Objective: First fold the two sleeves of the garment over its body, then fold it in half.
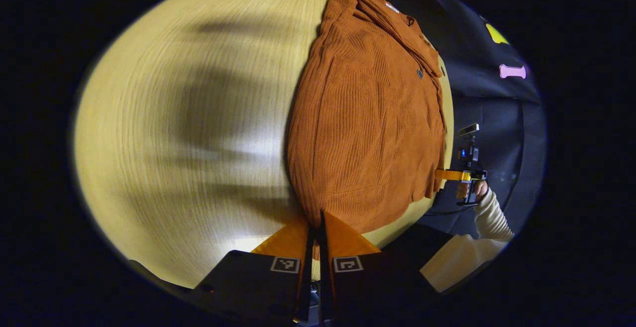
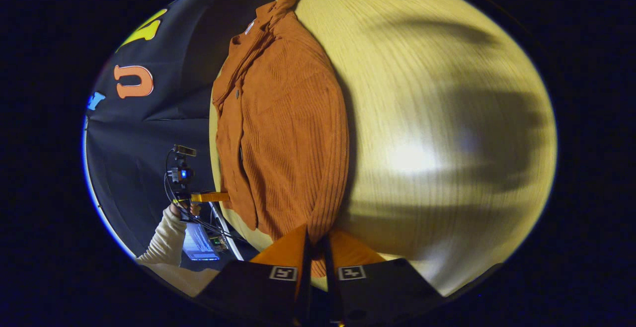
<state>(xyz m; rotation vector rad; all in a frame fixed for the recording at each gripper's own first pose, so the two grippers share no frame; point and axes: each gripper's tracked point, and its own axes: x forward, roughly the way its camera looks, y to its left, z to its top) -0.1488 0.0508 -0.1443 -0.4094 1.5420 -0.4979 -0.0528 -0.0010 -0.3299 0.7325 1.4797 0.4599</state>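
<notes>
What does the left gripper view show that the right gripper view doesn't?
Left gripper view: the left gripper close up, shut on the near hem of the orange garment, and the right gripper farther off at the hem's other corner, held by a hand in a cream sleeve.
Right gripper view: the reverse, with the right gripper close up on the hem and the left one farther off, plus a lit screen beside the table edge.
Both: the garment lying on the wooden table, collar at the far end.
</notes>
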